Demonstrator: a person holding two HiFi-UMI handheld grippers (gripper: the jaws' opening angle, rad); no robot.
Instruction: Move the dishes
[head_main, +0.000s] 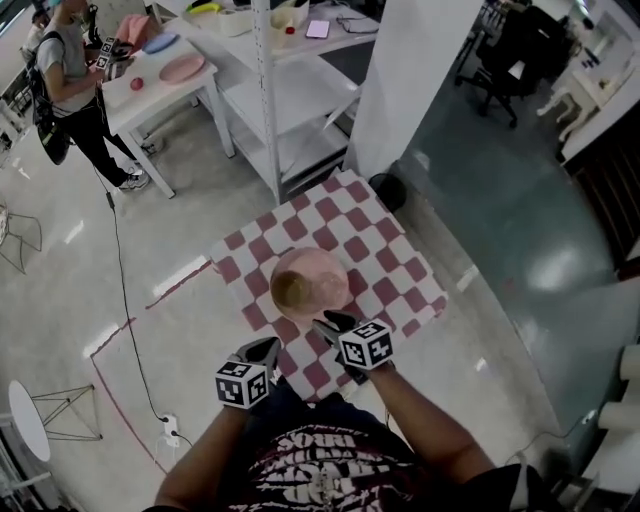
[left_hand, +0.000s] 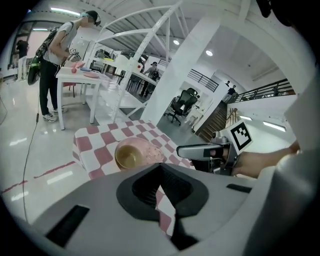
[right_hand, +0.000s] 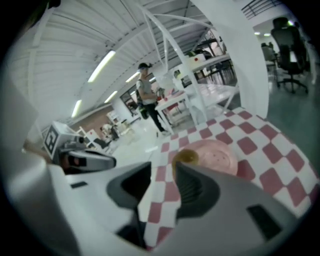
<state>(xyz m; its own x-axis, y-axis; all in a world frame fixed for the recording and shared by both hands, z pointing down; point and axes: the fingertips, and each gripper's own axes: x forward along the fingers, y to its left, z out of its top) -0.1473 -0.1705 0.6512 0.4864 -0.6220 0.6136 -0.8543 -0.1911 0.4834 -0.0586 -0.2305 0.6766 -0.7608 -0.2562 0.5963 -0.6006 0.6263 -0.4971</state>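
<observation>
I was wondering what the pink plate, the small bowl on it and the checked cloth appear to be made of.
Pink plate: probably plastic or melamine; even matt pink, faintly speckled, no hard glare.
Small bowl: plastic or glazed ceramic, unclear; brownish-yellow inside with a soft sheen.
Checked cloth: fabric or oilcloth; its edges hang down limply.

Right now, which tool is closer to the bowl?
Right. The right tool is just short of the bowl, on its near right side; the left tool hangs farther back.
</observation>
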